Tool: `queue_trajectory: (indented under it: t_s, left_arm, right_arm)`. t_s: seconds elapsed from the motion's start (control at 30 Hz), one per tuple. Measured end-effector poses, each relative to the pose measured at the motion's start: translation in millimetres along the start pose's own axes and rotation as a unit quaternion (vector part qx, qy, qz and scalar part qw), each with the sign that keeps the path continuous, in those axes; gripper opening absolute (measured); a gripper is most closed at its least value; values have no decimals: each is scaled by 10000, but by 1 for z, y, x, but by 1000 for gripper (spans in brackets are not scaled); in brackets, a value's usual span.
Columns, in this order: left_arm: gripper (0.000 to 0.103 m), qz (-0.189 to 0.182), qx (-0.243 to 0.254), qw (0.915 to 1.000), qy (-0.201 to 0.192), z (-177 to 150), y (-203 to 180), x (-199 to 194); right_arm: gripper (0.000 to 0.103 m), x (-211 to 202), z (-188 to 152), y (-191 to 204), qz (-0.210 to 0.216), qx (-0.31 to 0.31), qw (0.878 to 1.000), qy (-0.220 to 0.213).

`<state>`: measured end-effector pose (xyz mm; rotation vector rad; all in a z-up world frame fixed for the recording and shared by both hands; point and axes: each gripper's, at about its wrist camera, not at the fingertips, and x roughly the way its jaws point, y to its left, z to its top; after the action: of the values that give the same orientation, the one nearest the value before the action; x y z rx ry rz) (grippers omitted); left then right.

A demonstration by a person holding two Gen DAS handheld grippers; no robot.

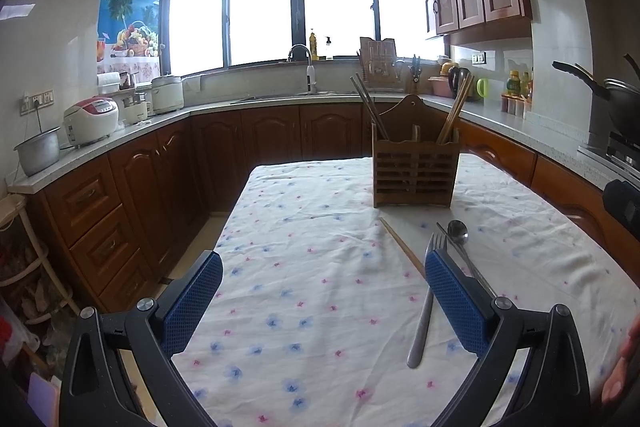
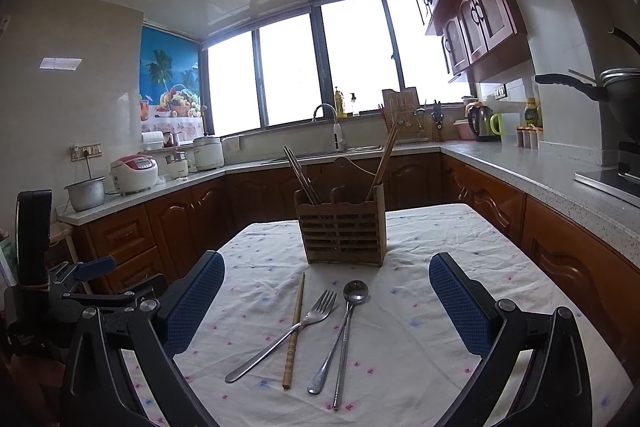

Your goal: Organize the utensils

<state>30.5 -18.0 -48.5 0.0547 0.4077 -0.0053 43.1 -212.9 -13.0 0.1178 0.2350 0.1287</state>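
The loose utensils, a fork [image 2: 296, 327], a spoon [image 2: 340, 331], a wooden chopstick [image 2: 294, 331] and a metal chopstick [image 2: 343, 359], lie on the worktop [image 2: 440, 307] in front of the wooden holder [image 2: 344, 227]. Their long axes run roughly toward the holder, between the right tongs [image 2: 326, 299]. Those tongs are nearer; the left tongs [image 1: 322, 295] sit off to the left. Both gape wide, empty.
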Motion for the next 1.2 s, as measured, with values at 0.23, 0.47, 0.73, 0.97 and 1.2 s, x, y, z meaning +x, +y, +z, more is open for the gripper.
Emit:
queue_trajectory:
  t_s: [0.23, 0.47, 0.73, 0.97, 1.2]
  left_arm:
    - [102, 13, 35, 10000, 7, 0, 0, -1]
    - [102, 125, 56, 9999, -45, 2, 0, -2]
    - [102, 150, 60, 9998, -63, 1, 1, -2]
    - [102, 167, 84, 9998, -63, 2, 0, -2]
    - [102, 235, 84, 9996, -120, 4, 2, -1]
  right_arm:
    - [103, 0, 0, 3, 31, -35, 10000, -15]
    - [103, -1, 0, 3, 38, -29, 10000, -12]
    - [103, -3, 0, 3, 61, -5, 9999, -87]
    - [103, -5, 0, 2, 88, -19, 9999, -127]
    - [103, -4, 1, 3, 77, -54, 9999, -119]
